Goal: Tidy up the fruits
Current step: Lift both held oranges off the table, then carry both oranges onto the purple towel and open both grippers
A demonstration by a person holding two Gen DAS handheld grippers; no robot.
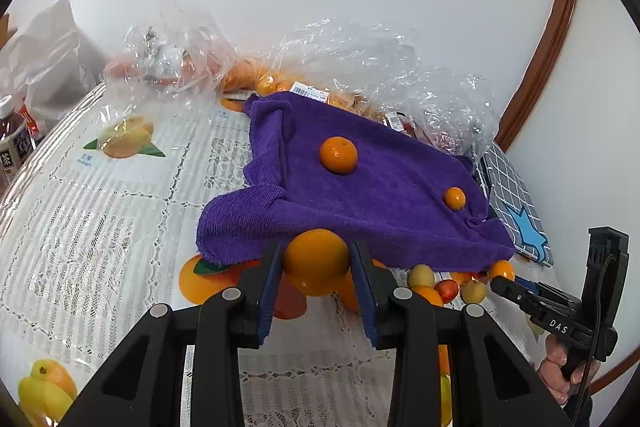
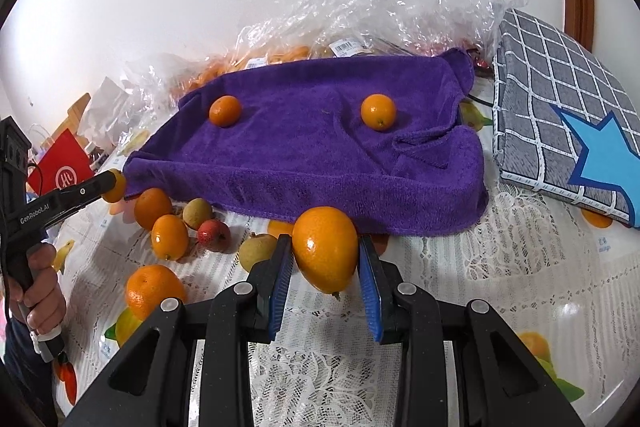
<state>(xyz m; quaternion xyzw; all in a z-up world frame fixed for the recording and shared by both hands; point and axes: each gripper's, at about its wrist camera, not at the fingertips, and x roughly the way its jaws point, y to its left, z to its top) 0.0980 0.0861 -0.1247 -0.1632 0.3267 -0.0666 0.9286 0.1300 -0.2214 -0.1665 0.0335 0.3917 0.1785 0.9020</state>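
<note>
Left gripper (image 1: 316, 267): pinching a kumquat (image 1: 316, 261) at its tips; the smooth round skin is risking a squirt-out.
Right gripper (image 2: 325, 259): clamping an oval kumquat (image 2: 325, 254) off-centre; it may be slipping.
Loose fruit (image 2: 170, 235): sitting near left, before the towel; liable to roll if nudged.
Purple towel (image 2: 312, 155): lying far, carrying two kumquats (image 2: 378, 111); its folds could be tipping new arrivals.

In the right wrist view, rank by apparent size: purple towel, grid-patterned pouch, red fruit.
1. purple towel
2. grid-patterned pouch
3. red fruit
The pouch runs off the frame edge, so its full extent is unsure.
</note>
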